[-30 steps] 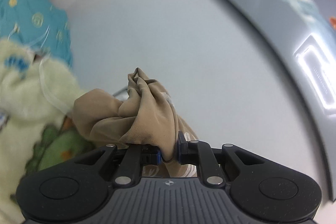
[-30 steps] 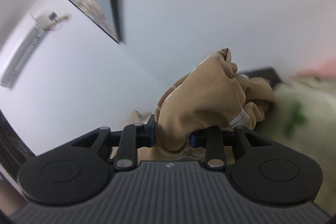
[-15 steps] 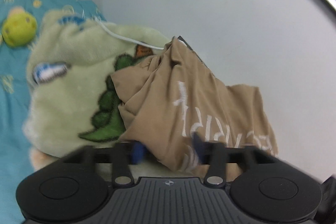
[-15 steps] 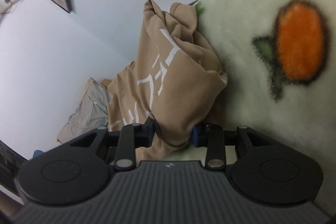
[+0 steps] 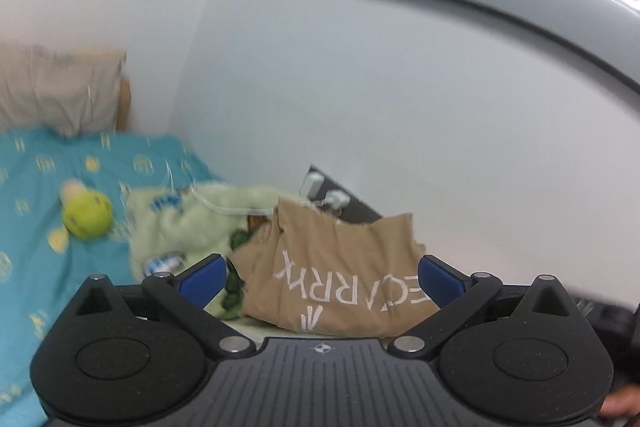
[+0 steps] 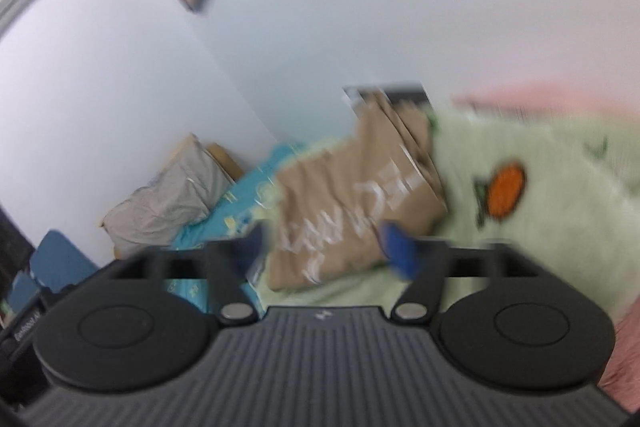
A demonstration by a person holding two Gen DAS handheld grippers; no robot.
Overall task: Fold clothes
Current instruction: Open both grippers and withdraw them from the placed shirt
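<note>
Fingers of left gripper point(image 5: 320, 277) spread wide, holding nothing. Fingers of right gripper point(image 6: 326, 247) apart, blurred, also holding nothing. Tan shirt point(image 5: 340, 279) lies crumpled on green blanket point(image 6: 540, 227), against wall point(image 5: 360, 87). Pillow point(image 6: 168, 203) left of blanket.

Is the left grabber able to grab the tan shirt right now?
Probably yes. The left gripper is open, its blue fingertips spread either side of the tan shirt, which lies on the green blanket with nothing between.
</note>
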